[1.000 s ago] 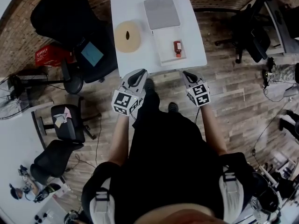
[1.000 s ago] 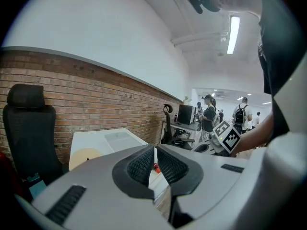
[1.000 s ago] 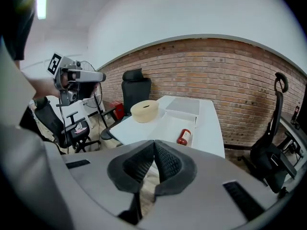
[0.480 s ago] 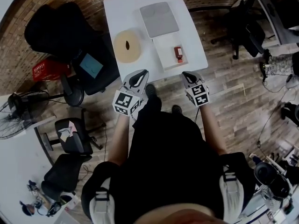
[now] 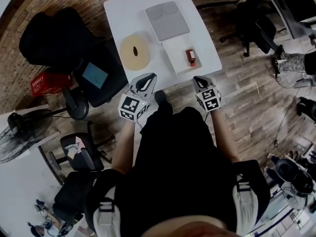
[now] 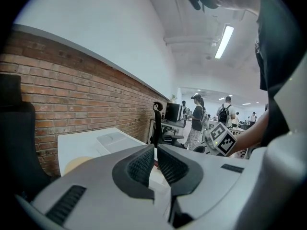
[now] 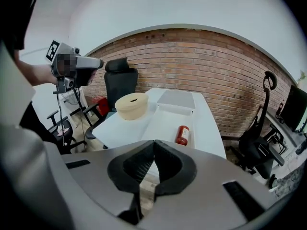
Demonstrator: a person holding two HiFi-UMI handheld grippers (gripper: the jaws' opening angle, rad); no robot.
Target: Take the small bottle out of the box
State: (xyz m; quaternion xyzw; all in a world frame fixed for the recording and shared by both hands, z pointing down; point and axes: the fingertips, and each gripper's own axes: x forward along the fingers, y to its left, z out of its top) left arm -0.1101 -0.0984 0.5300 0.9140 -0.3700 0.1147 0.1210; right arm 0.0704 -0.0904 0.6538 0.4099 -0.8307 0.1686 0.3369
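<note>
The small red bottle (image 5: 190, 57) (image 7: 182, 134) lies on its side in the open white box (image 5: 175, 58) (image 7: 160, 121) near the front right of the white table (image 5: 118, 14). The box's grey lid (image 5: 167, 19) (image 7: 176, 98) lies just behind it. Both grippers hang short of the table's near edge, over the wooden floor. My left gripper (image 5: 146, 80) (image 6: 156, 146) is shut and empty, facing the table's left part. My right gripper (image 5: 199, 79) (image 7: 154, 153) is shut and empty, pointing down towards the box and bottle ahead.
A round beige container (image 5: 135, 52) (image 7: 130, 104) sits on the table left of the box. Black office chairs (image 5: 64, 38) stand at the table's left, another chair (image 5: 256, 28) at its right. A brick wall (image 7: 206, 61) runs behind the table. Several people (image 6: 197, 114) stand far off.
The table with the box and bottle has come closer to both grippers and swung slightly in the head view. Both grippers stay shut and empty.
</note>
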